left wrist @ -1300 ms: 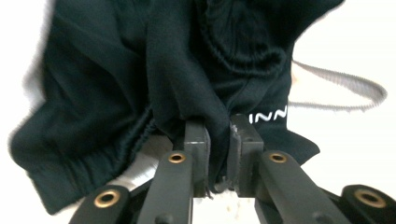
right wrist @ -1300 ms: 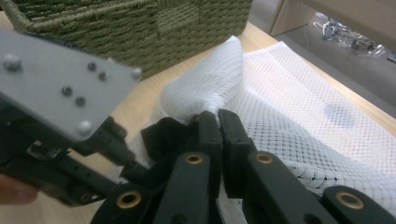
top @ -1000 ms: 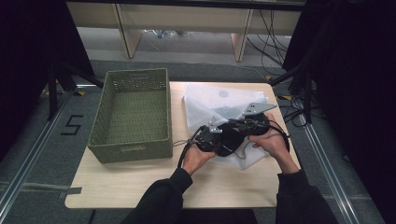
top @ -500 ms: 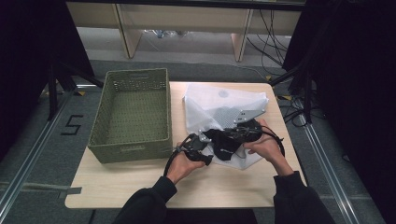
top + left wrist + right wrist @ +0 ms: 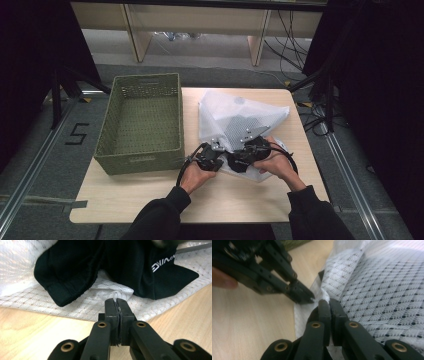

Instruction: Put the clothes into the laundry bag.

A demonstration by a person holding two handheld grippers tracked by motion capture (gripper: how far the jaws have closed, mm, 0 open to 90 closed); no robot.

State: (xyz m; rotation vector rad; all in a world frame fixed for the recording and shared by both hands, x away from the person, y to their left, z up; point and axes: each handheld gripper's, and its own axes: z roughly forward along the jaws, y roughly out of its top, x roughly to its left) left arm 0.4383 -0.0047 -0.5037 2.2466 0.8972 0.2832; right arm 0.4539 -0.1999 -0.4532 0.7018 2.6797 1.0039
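Jaws of the left gripper (image 5: 117, 303) have just been closing and now stand pressed together on a puckered fold of the white mesh laundry bag (image 5: 82, 306), the fabric pinched between their tips. Jaws of the right gripper (image 5: 329, 303) are likewise pressed together, nipping the edge of the same mesh laundry bag (image 5: 382, 290) where it gathers into a small ridge.

In the high view the laundry bag (image 5: 240, 112) lies on the wooden tabletop (image 5: 150, 195), its near edge towards the person and its far part spreading up and away towards the far edge of the tabletop. Both grippers work at that near edge: the left gripper (image 5: 207, 159) at the bag's near left corner, the right gripper (image 5: 250, 155) just beside it to the right, the two close together. Each is borne by a hand in a dark sleeve.

A black garment (image 5: 105, 267) lies against the bag just beyond the left gripper's jaws, with white lettering on one flap; whether it sits inside the mesh or on top of it cannot be told. In the right gripper view the other gripper's jaws stand just beside the bag's edge, to the left of the pinched ridge.

A green woven basket (image 5: 140, 125) stands on the tabletop to the left of the bag, near it but apart.
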